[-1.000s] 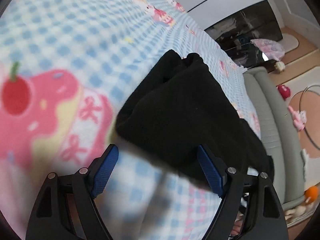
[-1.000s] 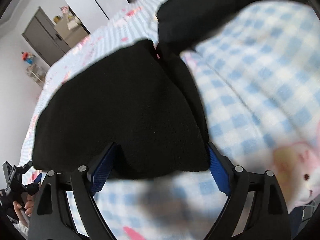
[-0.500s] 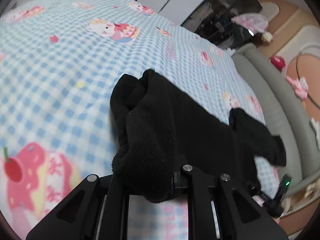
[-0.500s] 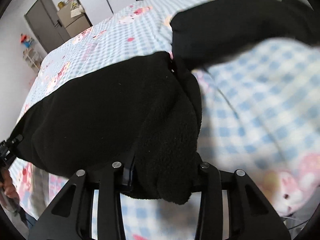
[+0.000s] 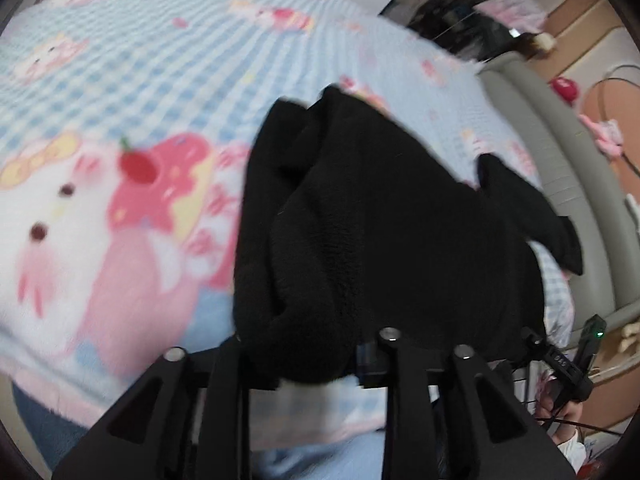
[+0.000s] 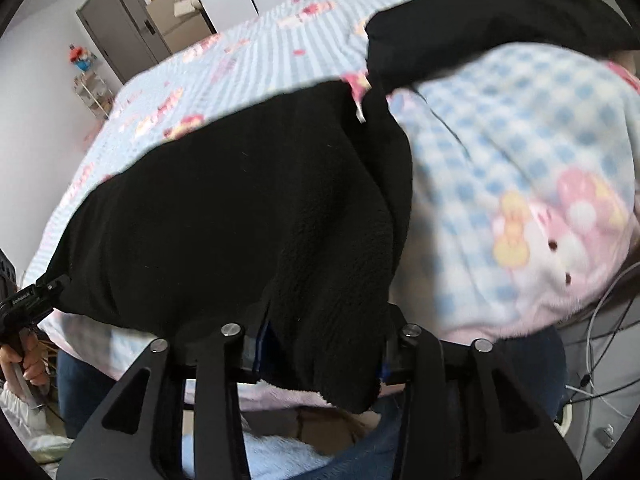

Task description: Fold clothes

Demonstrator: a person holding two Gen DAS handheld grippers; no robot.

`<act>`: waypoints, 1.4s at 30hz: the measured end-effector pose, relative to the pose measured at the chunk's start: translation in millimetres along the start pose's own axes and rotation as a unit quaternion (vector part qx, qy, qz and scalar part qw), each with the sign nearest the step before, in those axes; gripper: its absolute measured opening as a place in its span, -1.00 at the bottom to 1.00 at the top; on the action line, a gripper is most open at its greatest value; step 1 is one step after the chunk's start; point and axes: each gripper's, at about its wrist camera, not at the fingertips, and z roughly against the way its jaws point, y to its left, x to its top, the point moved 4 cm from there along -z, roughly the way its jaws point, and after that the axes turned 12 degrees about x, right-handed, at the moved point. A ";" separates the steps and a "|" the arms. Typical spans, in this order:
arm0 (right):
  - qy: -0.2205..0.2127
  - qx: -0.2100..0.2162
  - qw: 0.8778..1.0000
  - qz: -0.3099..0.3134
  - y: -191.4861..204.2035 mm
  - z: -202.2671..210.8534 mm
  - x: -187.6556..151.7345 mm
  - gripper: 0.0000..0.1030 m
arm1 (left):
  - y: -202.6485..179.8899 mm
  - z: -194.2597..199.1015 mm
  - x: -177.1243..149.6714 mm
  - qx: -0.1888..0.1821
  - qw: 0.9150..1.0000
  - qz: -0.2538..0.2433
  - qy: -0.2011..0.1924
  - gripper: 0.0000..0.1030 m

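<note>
A black fleece garment [image 5: 380,220] lies on a blue checked bedspread [image 5: 140,80] printed with pink cartoon figures. My left gripper [image 5: 304,356] pinches a thick fold of its near edge; its jaws are opening a little with the fleece still bunched between them. In the right wrist view the same garment [image 6: 240,200] spreads away to the left, one sleeve lying across the top right. My right gripper [image 6: 322,354] holds another bunch of the near edge, its jaws also opening slightly around the cloth. Both pinched edges are lifted off the bed.
The bedspread [image 6: 520,140] hangs over the near bed edge. A grey padded bed frame [image 5: 560,168] and a floor strewn with toys lie to the right. Grey doors [image 6: 120,28] stand at the far wall. A person's hand [image 6: 28,360] holds the other gripper.
Both grippers went from wide open around the garment's near edge to clamped on it, then rose, lifting the fleece. The bed now sits further below both cameras.
</note>
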 end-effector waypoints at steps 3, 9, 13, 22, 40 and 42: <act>-0.025 -0.013 1.000 -0.008 -6.7 13.5 9.1 0.00 | -6.5 23.6 11.4 0.046 0.998 -0.022 -0.047 -0.10; -0.083 -0.068 0.992 0.068 15.3 36.5 46.7 0.22 | -71.8 41.8 41.0 0.098 0.978 -0.128 -0.133 0.14; -0.080 -0.038 0.989 0.116 68.6 19.7 51.7 0.37 | -134.4 41.9 46.3 0.131 0.954 -0.211 -0.170 0.19; 0.011 -0.017 0.984 0.175 131.3 -61.6 -13.3 0.49 | -200.5 -30.8 9.3 0.104 0.958 -0.251 -0.094 0.39; -0.017 -0.115 0.990 0.083 40.7 -6.2 -54.7 0.35 | -33.1 -5.3 16.3 0.053 0.997 0.004 -0.051 0.01; -0.022 -0.074 0.992 0.098 62.5 -7.1 -57.6 0.40 | -54.7 -7.2 3.5 0.047 0.996 -0.040 -0.058 0.01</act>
